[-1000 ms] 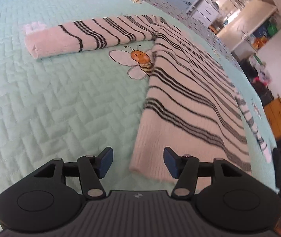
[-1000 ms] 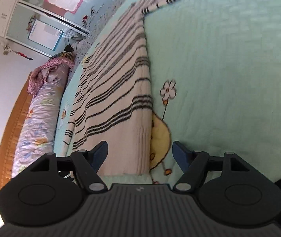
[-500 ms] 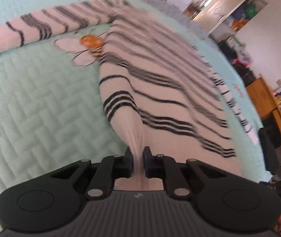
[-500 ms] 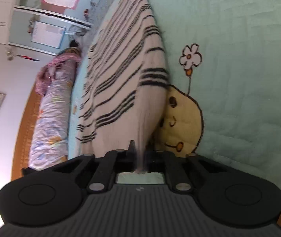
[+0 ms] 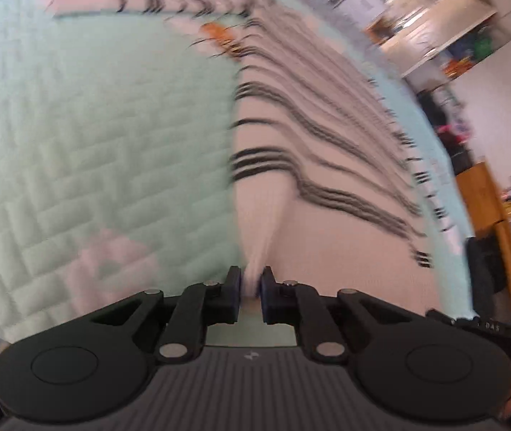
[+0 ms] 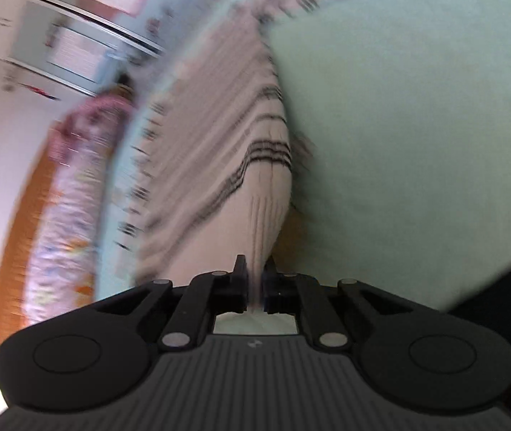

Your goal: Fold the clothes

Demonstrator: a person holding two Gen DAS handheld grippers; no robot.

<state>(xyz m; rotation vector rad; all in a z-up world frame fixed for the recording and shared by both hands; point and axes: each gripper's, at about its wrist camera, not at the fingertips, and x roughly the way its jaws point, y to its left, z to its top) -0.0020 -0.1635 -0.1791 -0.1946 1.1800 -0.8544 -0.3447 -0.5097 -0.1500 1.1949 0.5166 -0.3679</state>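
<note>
The left gripper pinches the ribbed hem of the cream, black-striped knit sweater; the right gripper pinches its other hem corner. The sweater lies on the quilted mint bedspread.

**Count of things seen**

One striped sweater is seen, and one of its sleeves is laid out to the side in the left wrist view. Two grippers are counted: one left gripper and one right gripper, each with two fingers. One quilted bedspread is spread beneath. One rolled floral quilt is made out at the bed's edge. The shelf contents are too blurred to be counted.
</note>
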